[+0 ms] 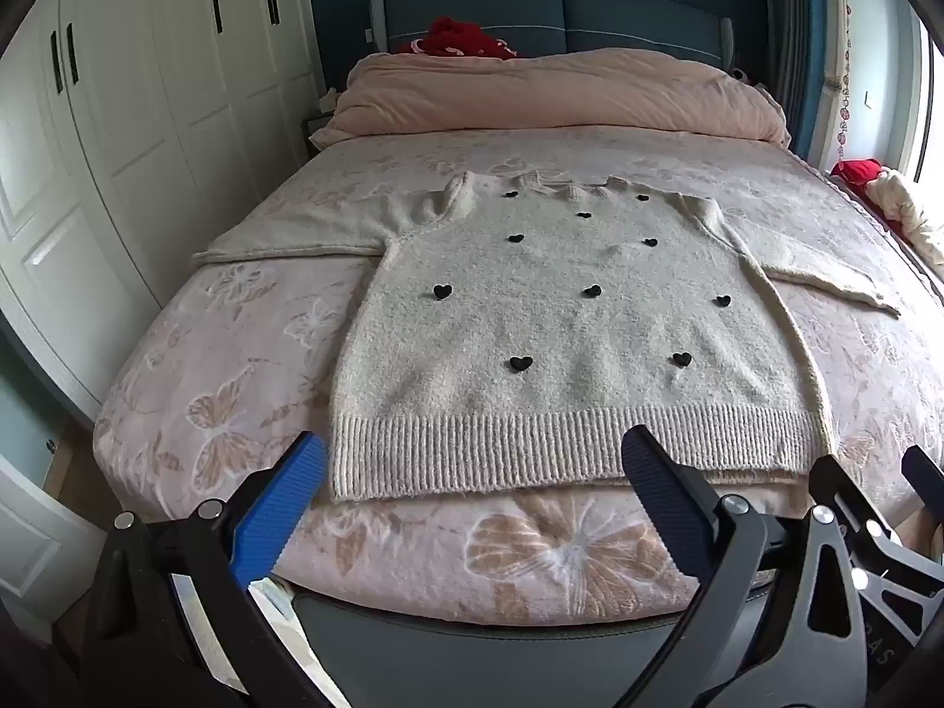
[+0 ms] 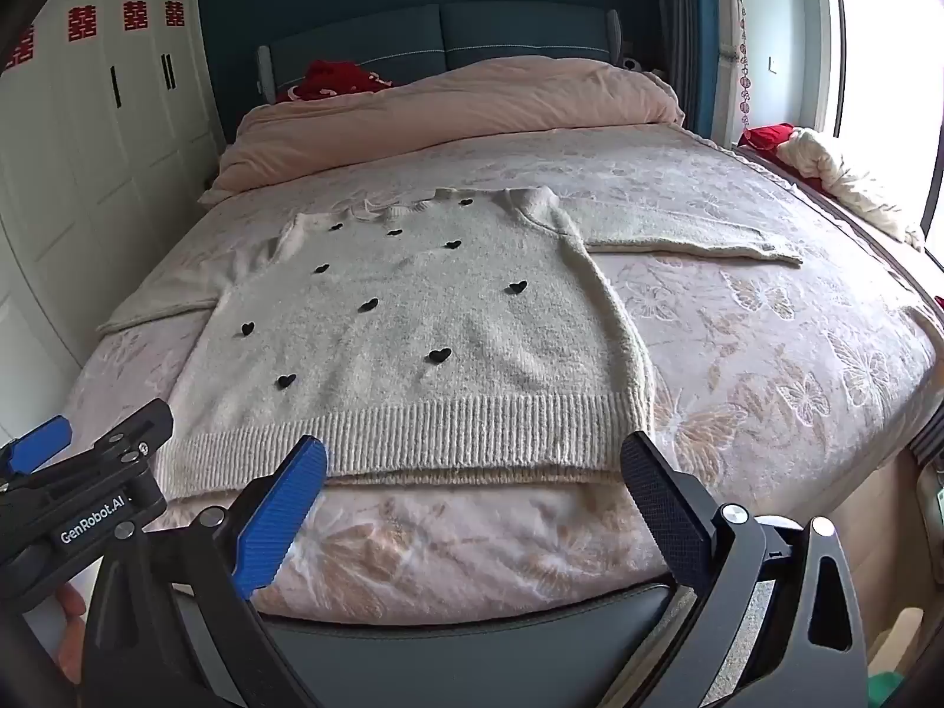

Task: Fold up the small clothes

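Both my tools are spread wide and empty: left tool (image 1: 472, 489) and right tool (image 2: 472, 492) hover just short of the ribbed hem, touching nothing. The cream sweater (image 1: 566, 324) lies flat on the bed (image 1: 206, 354), sleeves out.

Cream sweater (image 1: 566, 324) with black hearts on a pink butterfly-patterned bedspread (image 1: 236, 366).

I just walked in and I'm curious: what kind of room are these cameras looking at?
Almost certainly a home bedroom. A bed with a butterfly-print cover fills the view, a pink duvet is bunched by a blue headboard, and white wardrobe doors line one wall.
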A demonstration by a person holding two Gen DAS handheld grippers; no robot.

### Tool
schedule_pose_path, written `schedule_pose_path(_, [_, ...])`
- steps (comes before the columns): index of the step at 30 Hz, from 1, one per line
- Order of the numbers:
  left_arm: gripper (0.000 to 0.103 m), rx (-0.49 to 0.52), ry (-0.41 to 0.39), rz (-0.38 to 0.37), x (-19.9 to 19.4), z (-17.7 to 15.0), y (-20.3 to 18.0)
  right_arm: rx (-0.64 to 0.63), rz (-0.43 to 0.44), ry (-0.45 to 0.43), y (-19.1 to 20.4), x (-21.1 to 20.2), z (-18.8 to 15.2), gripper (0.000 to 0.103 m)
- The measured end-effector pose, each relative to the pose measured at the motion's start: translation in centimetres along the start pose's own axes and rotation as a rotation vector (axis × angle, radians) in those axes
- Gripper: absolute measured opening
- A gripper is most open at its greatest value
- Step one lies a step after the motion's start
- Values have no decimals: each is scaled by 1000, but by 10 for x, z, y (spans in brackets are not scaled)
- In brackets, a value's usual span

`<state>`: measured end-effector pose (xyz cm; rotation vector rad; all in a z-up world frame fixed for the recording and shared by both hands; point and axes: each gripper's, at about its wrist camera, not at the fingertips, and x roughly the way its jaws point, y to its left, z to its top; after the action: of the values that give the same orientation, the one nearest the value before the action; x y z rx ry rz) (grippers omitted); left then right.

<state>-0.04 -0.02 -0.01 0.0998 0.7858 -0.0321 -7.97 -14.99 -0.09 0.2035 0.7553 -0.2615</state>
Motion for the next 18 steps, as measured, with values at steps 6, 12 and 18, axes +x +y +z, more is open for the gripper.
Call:
schedule_pose_path(6, [98,1,13,-3,-1,3,0,3,-2,-2,0,-1,1,98])
schedule_pose_path(12, [98,-2,1,-7,1,-3,3,4,-2,3,8,0,4,98])
schedule_pose_path(18, [98,1,3,1,0,-2,1,4,8,6,3,0,0,98])
